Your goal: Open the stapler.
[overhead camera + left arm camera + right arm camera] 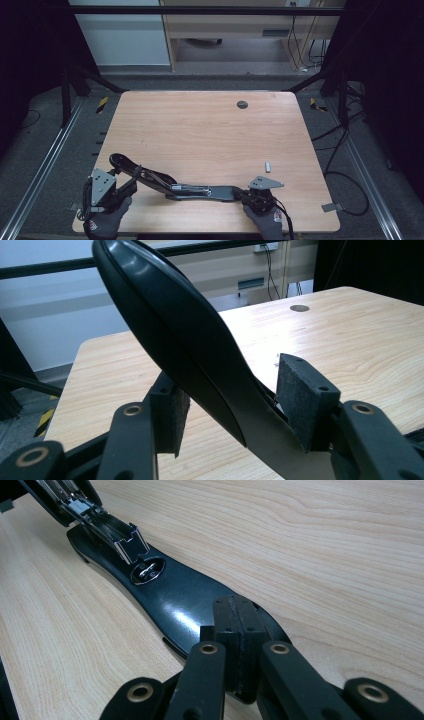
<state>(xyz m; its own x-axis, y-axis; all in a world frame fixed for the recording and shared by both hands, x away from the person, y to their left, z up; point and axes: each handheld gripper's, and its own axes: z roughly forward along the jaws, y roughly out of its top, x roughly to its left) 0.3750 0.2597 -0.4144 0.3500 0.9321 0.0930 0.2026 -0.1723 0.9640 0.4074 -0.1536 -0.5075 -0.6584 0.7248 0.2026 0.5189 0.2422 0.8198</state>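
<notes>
A black stapler (200,191) lies swung open along the near edge of the wooden table (210,130). Its base (175,600) rests flat, with the metal anvil (147,571) and the staple channel (112,532) exposed. Its top handle (180,335) slants up to the left. My left gripper (130,184) stands around that handle, a pad close on each side (300,395), without a clear squeeze. My right gripper (239,605) is shut with nothing between its pads, its tips down on the base's right end (239,192).
A small pale strip, perhaps staples (267,166), lies right of centre near the right gripper. A round dark grommet (242,104) sits at the far middle of the table. Dark frame posts and cables surround the table.
</notes>
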